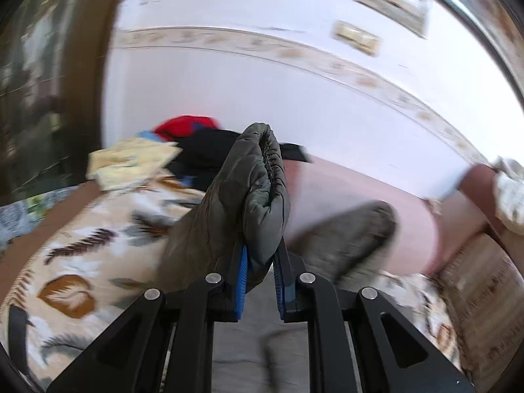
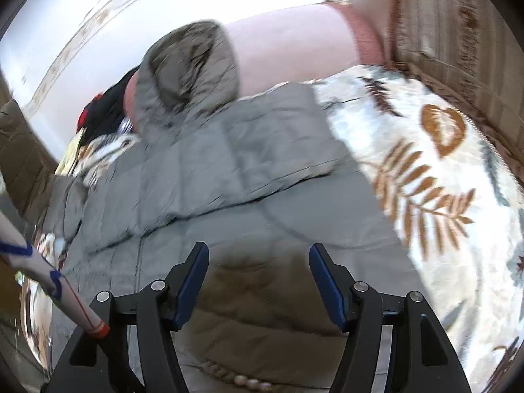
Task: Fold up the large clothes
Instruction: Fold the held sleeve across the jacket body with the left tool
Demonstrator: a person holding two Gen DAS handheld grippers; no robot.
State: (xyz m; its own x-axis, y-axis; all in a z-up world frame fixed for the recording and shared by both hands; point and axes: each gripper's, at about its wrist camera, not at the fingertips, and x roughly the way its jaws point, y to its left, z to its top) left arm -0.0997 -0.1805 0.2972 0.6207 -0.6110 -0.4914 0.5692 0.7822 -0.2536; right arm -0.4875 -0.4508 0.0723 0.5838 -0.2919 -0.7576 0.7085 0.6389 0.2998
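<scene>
A grey-olive quilted jacket (image 2: 229, 170) lies spread on a leaf-patterned bedspread (image 2: 425, 180), with its hood (image 2: 186, 72) at the far end. In the left wrist view my left gripper (image 1: 262, 255) is shut on the jacket's sleeve (image 1: 258, 177). The sleeve is lifted off the bed and its elastic cuff stands up past the blue pads. The hood (image 1: 353, 235) shows blurred to the right, below the sleeve. My right gripper (image 2: 258, 255) hangs open just above the jacket's near part, and its pads press on nothing.
A pile of clothes (image 1: 183, 131) in red, black and yellow lies at the far end of the bed. A pink pillow (image 2: 294, 49) leans against the white wall, beside a brown woven headboard (image 2: 458, 32). A white sleeve with an orange cuff (image 2: 49, 271) crosses the left edge.
</scene>
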